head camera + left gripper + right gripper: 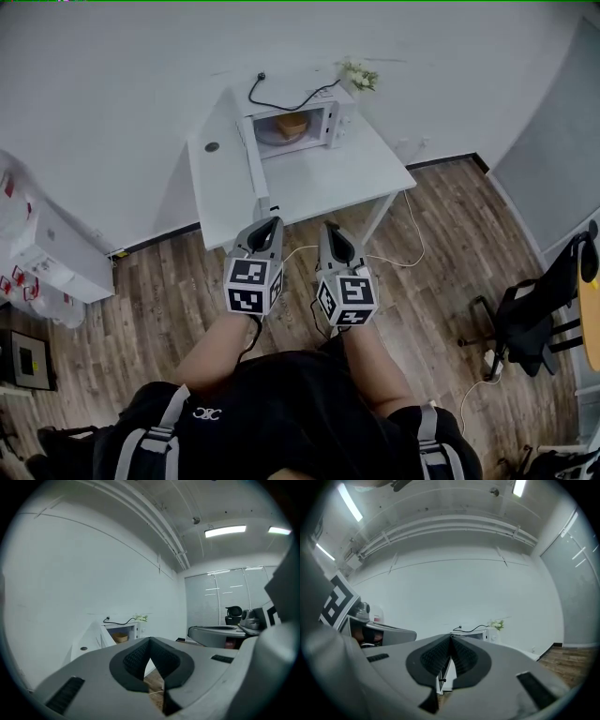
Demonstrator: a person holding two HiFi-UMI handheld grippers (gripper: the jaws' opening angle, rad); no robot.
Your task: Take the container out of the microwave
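Observation:
A white microwave (323, 117) stands at the back of a white table (319, 183), its door (251, 159) swung open to the left. Inside it sits a tan container (291, 125), seen small in the left gripper view too, container (120, 638). Both grippers hover over the floor just short of the table's front edge, well away from the microwave. My left gripper (274, 221) is shut, fingertips meeting, nothing held. My right gripper (328, 226) beside it is shut and empty as well. In their own views the left gripper (150, 640) and right gripper (451, 638) point toward the microwave.
A small flower plant (359, 75) and a black cord (281, 98) lie on top of the microwave. A dark round spot (212, 147) marks the table's left part. White boxes (47, 253) stand at the left, an office chair (534, 309) at the right, a cable (412, 244) on the wood floor.

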